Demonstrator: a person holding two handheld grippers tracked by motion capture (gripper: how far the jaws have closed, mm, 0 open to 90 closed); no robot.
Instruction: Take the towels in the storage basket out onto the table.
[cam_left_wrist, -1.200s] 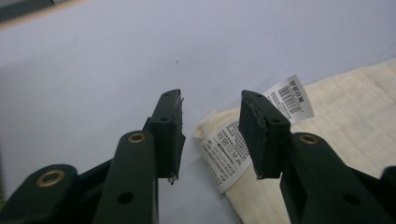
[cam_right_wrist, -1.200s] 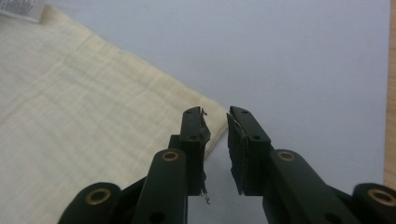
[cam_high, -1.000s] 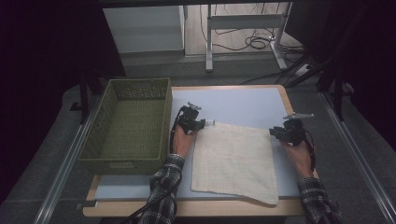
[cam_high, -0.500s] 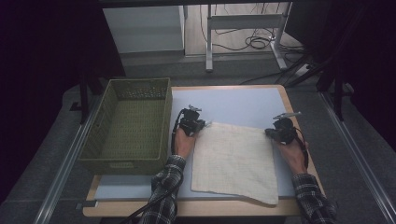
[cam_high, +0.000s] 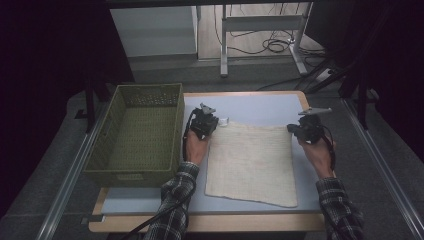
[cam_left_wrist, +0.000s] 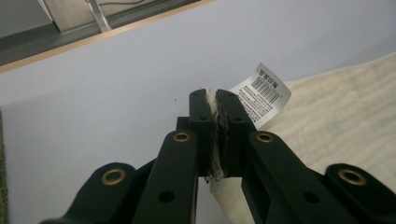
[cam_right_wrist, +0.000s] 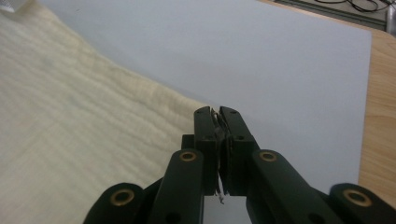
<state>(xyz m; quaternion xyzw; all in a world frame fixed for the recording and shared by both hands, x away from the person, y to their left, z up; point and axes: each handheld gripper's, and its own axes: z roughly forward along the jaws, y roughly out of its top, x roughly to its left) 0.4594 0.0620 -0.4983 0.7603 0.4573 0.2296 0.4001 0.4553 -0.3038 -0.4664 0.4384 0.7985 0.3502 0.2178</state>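
Note:
A cream cloth (cam_high: 250, 160) lies spread on the pale blue mat (cam_high: 255, 107). My left gripper (cam_high: 217, 122) is at its far left corner. In the left gripper view this gripper (cam_left_wrist: 213, 100) is shut on that corner, with a strip of cloth (cam_left_wrist: 336, 116) pinched between the pads and a white barcode tag (cam_left_wrist: 266, 91) sticking out beside them. My right gripper (cam_high: 292, 129) is at the far right corner. In the right gripper view it (cam_right_wrist: 215, 116) is shut where the edge of the cloth (cam_right_wrist: 70, 116) runs into the jaws. Both pinched corners are slightly raised.
A green woven basket (cam_high: 135, 95) stands at the left of the table, close beside my left hand. The wooden table rim (cam_high: 200, 222) borders the mat. Beyond the table are desk legs (cam_high: 224, 45) and cables (cam_high: 272, 45) on the floor.
Both hands have risen slightly with the far corners of the cloth. The right hand has also drifted a little inward and away from me.

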